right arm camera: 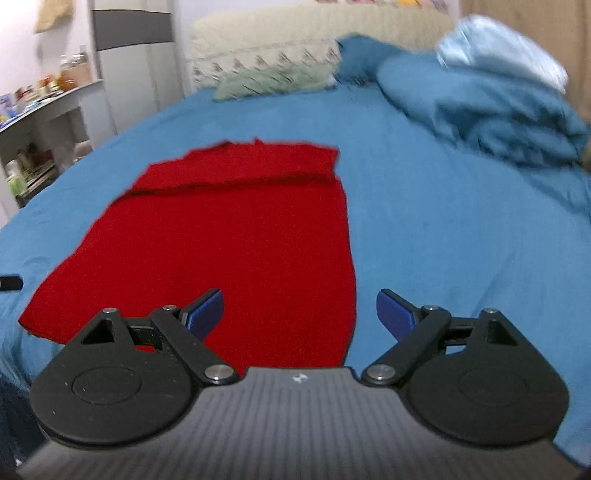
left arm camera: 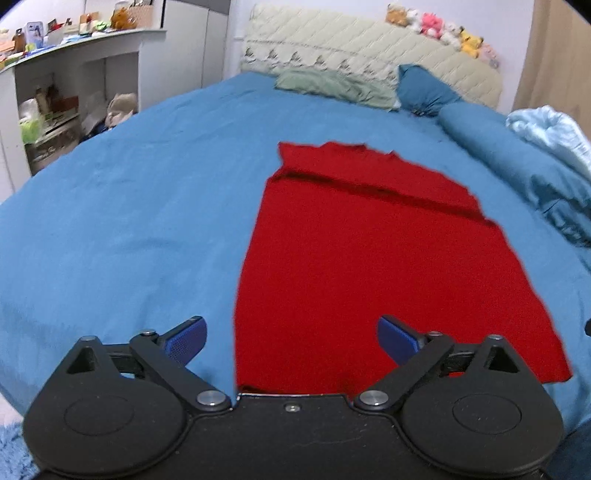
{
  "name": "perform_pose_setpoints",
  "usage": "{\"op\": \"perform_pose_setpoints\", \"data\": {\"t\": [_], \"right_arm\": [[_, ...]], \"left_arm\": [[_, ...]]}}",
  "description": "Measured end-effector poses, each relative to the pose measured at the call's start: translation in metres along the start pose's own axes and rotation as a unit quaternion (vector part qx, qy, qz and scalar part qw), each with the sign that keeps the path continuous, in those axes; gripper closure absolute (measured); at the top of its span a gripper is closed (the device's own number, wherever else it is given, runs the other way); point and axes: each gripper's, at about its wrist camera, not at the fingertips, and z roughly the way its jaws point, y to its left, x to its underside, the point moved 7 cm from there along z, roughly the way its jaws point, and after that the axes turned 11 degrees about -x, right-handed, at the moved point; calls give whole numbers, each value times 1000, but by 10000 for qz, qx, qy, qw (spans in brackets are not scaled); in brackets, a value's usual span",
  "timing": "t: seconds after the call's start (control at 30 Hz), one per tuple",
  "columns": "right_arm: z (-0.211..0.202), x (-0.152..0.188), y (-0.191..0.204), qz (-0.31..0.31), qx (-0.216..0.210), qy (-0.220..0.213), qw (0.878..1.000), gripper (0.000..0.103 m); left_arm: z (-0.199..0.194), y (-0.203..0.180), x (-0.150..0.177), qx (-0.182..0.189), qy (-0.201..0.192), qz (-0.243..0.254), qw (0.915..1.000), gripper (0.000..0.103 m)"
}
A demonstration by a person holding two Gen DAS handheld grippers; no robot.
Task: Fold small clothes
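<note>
Red garment [left arm camera: 369,266] flat on blue bed [left arm camera: 129,221], top edge folded at 12 o'clock. Left gripper [left arm camera: 291,338] wide, empty, at near-left hem; right gripper [right arm camera: 300,314] wide, empty, near-right edge. Risk: pinching bedsheet too, dragging fold askew.

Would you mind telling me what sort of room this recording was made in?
Most likely a bedroom: the red garment lies on a bed with a blue sheet, pillows rest against a quilted headboard, and plush toys line its top.
</note>
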Motion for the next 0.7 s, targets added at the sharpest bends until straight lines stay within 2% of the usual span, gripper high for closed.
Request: {"op": "perform_pose_setpoints", "data": {"t": [0.1, 0.17, 0.27, 0.3, 0.33, 0.47, 0.57, 0.7], "right_arm": [[9, 22, -7, 243, 183, 141, 9994, 0], [15, 28, -13, 316, 366, 290, 9984, 5], [20, 35, -21, 533, 433, 421, 9968, 11], [22, 39, -23, 537, 493, 464, 9963, 11], [24, 43, -23, 481, 562, 552, 9957, 12], [37, 56, -21, 296, 679, 900, 9932, 22], [44, 60, -24, 370, 680, 952, 9924, 23], [47, 60, -28, 542, 568, 935, 9925, 30]], "left_arm": [[9, 7, 10, -82, 108, -36, 9999, 12], [17, 10, 15, -175, 209, -40, 9996, 14], [30, 15, 25, -394, 460, 14, 9982, 30], [32, 15, 28, -456, 519, 49, 9976, 39], [33, 15, 31, -482, 540, 98, 9973, 41], [39, 15, 36, -549, 534, 211, 9968, 41], [44, 17, 37, -501, 563, 116, 9971, 41], [45, 15, 39, -512, 553, 95, 9971, 42]]}}
